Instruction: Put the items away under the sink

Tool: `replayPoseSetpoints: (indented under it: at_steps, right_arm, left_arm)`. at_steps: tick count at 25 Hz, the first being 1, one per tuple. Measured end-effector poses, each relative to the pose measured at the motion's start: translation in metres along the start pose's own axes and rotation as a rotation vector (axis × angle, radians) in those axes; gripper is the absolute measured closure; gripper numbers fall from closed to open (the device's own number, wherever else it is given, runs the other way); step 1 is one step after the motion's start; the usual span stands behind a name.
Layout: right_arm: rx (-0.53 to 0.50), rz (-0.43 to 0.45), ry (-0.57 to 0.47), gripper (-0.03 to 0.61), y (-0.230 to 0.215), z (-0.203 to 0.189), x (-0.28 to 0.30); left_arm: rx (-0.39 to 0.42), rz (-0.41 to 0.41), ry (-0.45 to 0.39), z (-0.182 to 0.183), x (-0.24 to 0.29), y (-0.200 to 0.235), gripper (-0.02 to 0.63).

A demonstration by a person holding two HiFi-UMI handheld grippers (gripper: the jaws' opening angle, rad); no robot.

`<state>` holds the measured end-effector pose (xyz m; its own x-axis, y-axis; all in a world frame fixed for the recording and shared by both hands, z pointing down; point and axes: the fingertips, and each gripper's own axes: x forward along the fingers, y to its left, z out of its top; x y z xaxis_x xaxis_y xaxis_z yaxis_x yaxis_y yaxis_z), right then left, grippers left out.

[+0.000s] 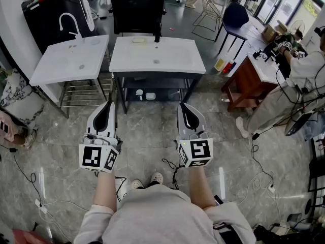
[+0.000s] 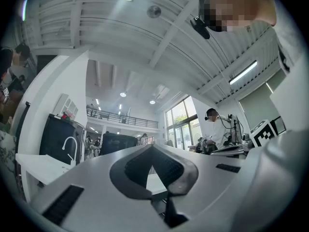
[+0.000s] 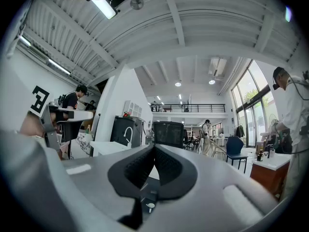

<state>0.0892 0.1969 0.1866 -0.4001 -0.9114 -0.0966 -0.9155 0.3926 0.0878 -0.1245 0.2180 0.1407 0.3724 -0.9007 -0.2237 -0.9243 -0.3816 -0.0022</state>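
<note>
Both the left tool [image 1: 107, 105] and the right tool [image 1: 184, 107] have jaws pressed together on nothing. Well ahead, between them, a pale item [image 1: 138, 40] lies on the sink surface [image 1: 175, 60], seemingly nearer the left; the shelf [image 1: 167, 91] is beneath.

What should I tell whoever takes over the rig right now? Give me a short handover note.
Left gripper: shut, empty, held low in front of the person.
Right gripper: shut, empty, level with the left.
Things: the sink stands straight ahead, out of reach for now. A yellowish item lies on its top near the back. The shelf under it holds a white cup and a small flat item. A yellow bottle and a red bottle stand on the floor to its right.
Done: nothing in hand.
Left: step up to the sink, probably take the yellowish item and move it to the shelf.
</note>
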Motion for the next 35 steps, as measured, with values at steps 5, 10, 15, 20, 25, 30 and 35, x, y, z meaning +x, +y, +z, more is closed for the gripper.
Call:
replayPoseSetpoints:
  at_steps: [5, 10, 15, 20, 25, 30, 35]
  right_arm:
    - [0.001, 0.002, -0.004, 0.566, -0.006, 0.003, -0.002]
    - [0.006, 0.002, -0.007, 0.566, -0.011, 0.001, -0.001]
    - [0.007, 0.004, -0.015, 0.566, -0.018, 0.002, 0.002]
    - [0.022, 0.008, -0.042, 0.566, -0.03, 0.003, 0.01]
    - [0.042, 0.022, -0.048, 0.566, -0.048, -0.003, 0.01]
    - [0.059, 0.039, -0.048, 0.566, -0.058, -0.009, 0.017]
    - [0.059, 0.044, -0.041, 0.566, -0.069, -0.016, 0.029]
  left_arm:
    - [0.0, 0.004, -0.002, 0.002, 0.003, -0.006, 0.606]
    - [0.002, 0.004, -0.005, 0.001, 0.007, -0.009, 0.606]
    - [0.007, 0.01, -0.007, 0.002, 0.012, -0.013, 0.606]
    - [0.013, 0.011, -0.015, 0.001, 0.025, -0.017, 0.606]
    - [0.021, 0.015, -0.027, -0.003, 0.035, -0.03, 0.606]
    - [0.022, 0.029, -0.017, -0.012, 0.043, -0.033, 0.606]
    - [0.02, 0.023, -0.016, -0.017, 0.062, -0.034, 0.606]
